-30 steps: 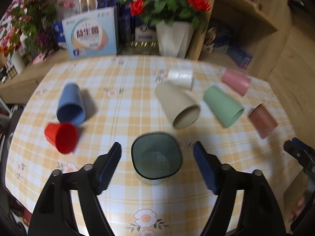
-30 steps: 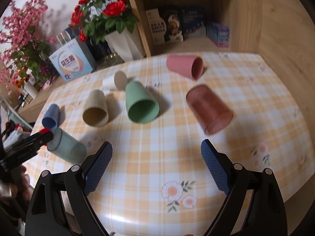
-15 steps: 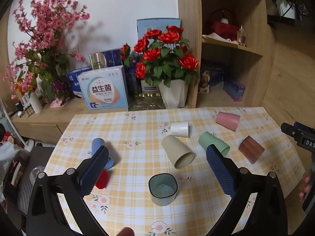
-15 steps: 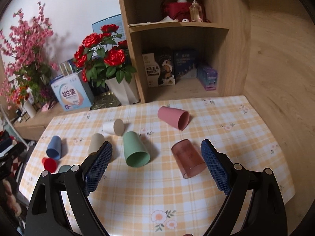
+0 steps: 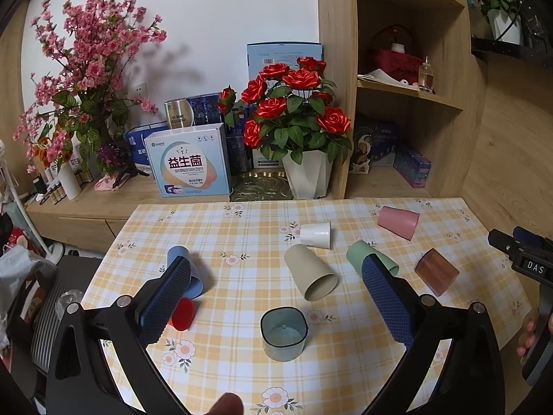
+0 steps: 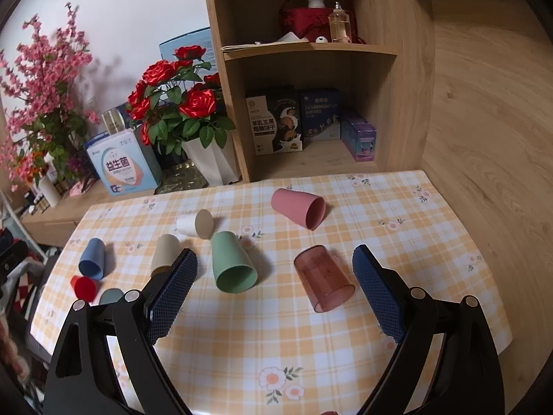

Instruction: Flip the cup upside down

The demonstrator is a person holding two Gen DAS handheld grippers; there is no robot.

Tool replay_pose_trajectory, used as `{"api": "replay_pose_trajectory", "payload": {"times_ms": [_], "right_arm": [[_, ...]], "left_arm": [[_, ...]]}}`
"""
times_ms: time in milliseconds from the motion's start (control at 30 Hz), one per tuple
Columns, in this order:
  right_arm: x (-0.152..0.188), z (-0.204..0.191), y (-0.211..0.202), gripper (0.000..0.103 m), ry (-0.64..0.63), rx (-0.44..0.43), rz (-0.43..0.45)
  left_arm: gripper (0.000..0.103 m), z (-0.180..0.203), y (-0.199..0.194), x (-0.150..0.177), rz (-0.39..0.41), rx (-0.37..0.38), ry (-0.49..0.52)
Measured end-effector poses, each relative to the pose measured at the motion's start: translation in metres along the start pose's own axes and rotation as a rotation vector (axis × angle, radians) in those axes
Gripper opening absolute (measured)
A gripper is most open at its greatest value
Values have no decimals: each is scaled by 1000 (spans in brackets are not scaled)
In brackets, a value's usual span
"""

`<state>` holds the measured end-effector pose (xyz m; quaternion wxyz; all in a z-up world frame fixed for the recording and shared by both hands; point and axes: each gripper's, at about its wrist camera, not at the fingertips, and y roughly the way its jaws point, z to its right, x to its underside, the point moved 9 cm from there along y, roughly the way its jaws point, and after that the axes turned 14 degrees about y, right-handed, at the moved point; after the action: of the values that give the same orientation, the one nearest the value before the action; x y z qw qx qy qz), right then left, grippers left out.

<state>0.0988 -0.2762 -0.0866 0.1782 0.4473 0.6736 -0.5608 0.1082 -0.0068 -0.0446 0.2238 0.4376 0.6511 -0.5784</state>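
Both tongs hang above the tabletop (image 5: 242,242) with jaws spread wide, holding nothing: the left tongs (image 5: 274,297) over its near edge, the right tongs (image 6: 274,294) over the maroon cup (image 6: 323,282). The checked tabletop stands before a wooden shelf (image 6: 311,48) and red roses (image 5: 293,103). A teal cup (image 5: 284,333) stands upright, mouth open and empty; the other cups lie on their sides.

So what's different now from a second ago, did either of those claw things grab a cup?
No grab. The left gripper pulled up and back from the upright translucent teal square cup, and the right gripper rose away from the tipped translucent brown cup. Both remain open and empty. The cups on the yellow checked tablecloth have not moved; the teal one has its mouth up, not yet flipped.
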Motion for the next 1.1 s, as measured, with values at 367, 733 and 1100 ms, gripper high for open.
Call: {"api": "replay_pose_trajectory", "payload": {"times_ms": [367,733,1100], "right_arm": [[-4,-13,-10,88,-32,-8,23],[-6,-25,-20,88,-73,-10,50],[-5,-32,-24,88,-100,-13,60]], "left_arm": [[97,0,-3,0,-2,5,-10],[97,3,-9,-2,17,16,-12],[97,0,-8,-1,16,6,-16]]}}
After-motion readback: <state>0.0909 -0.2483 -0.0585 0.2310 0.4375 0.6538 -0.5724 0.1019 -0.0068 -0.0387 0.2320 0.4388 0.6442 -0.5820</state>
